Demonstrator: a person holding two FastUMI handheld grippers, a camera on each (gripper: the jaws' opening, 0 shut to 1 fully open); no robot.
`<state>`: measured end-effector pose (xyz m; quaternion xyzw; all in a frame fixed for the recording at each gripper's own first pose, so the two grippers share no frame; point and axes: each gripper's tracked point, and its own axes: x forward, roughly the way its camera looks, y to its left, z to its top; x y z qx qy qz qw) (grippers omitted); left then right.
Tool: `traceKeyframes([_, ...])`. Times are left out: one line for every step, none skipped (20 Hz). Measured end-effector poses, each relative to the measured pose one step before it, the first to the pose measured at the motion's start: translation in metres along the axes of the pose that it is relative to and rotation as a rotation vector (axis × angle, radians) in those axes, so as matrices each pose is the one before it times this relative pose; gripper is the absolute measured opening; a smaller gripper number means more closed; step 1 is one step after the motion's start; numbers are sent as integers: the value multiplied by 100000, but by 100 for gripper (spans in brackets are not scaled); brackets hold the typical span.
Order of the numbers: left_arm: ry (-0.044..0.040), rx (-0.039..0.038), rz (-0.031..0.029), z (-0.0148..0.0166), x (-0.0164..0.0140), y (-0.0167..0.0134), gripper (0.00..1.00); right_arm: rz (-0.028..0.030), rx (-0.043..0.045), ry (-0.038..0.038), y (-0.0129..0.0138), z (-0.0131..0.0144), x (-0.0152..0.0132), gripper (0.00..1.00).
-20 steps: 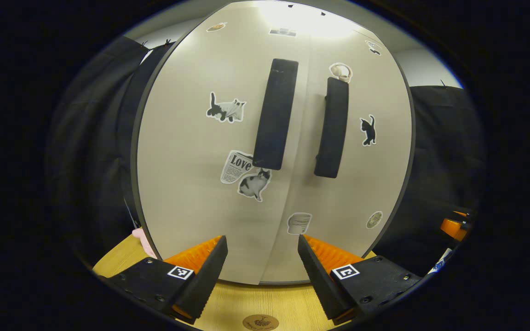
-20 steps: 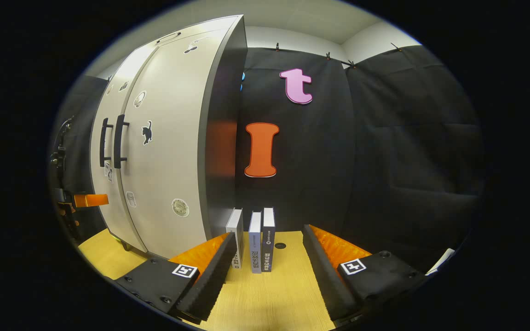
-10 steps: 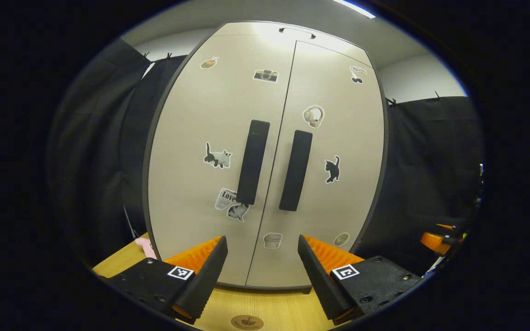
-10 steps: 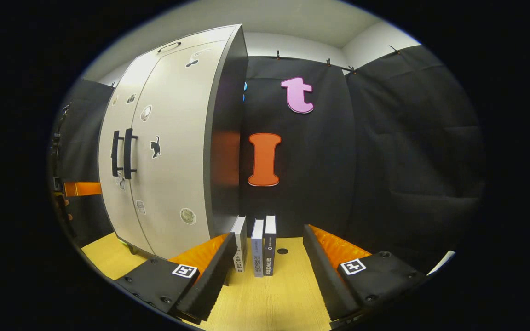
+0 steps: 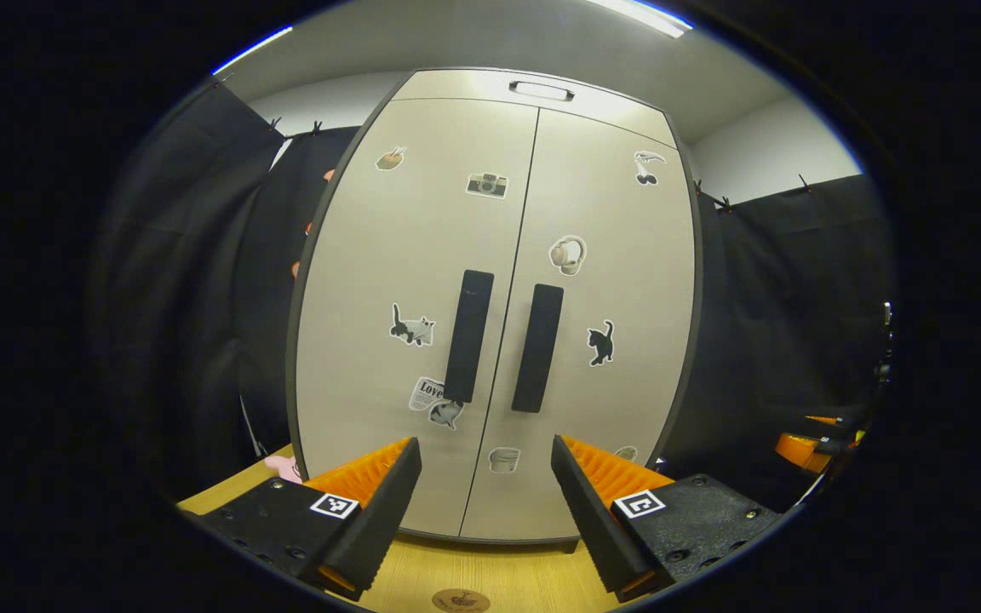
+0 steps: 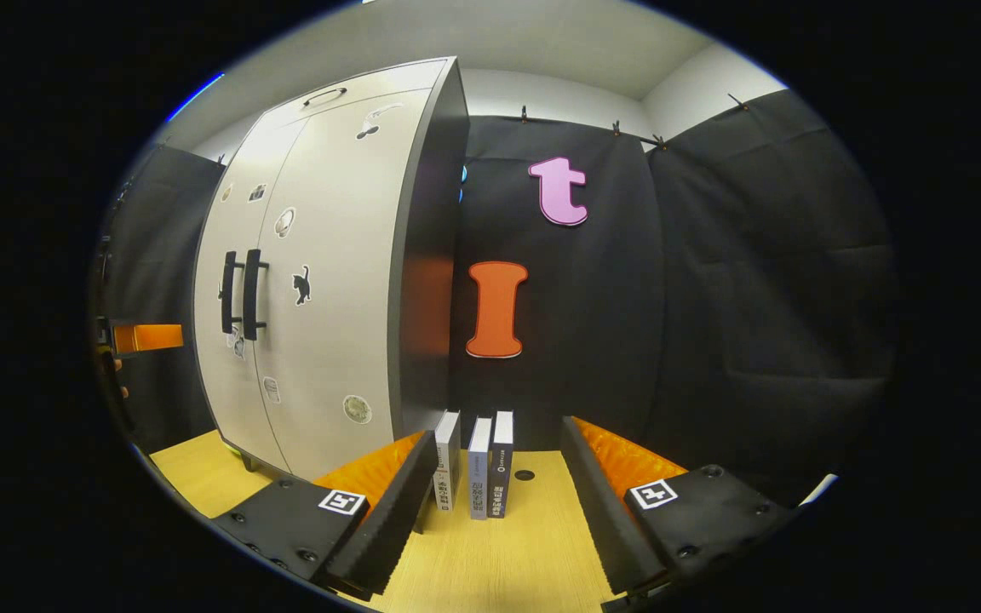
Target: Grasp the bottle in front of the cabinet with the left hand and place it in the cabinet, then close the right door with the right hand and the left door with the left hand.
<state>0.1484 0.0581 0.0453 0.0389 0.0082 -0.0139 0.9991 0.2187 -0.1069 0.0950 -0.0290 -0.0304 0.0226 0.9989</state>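
Tabletop: light wood grain.
Books: three, upright, side by side, spines facing out, near the tabletop's far edge, against the black cloth wall.
Dark hole: small and round in the tabletop, just beside the books.
Round emblem: on the tabletop, at its near edge.
Pink object: partly hidden, toward the tabletop's left edge; cannot tell what it is.

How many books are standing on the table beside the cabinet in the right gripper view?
3, upright in a row on the table to the right of the cabinet: left book, middle book, right book. Others could be hidden behind.
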Motion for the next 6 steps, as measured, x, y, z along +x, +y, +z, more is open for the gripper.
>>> traceKeyframes([191, -389, 322, -131, -25, 109, 94, 191, 108, 115, 19, -7, 34, 97])
traceKeyframes([192, -356, 142, -56, -59, 25, 94, 75, -29, 65, 82, -17, 143, 97])
traceKeyframes([339, -365, 98, -63, 64, 39, 94, -79, -72, 137, -11, -50, 102, 97])
traceKeyframes([353, -220, -174, -106, 11, -19, 94, -135, -44, 43, -6, 92, -27, 97])
traceKeyframes([238, -141, -90, -81, 114, 28, 94, -221, -87, 15, -93, -21, 37, 97])
traceKeyframes([229, 9, -198, -36, 72, -44, 94, -337, -125, -8, -107, 28, -14, 97])
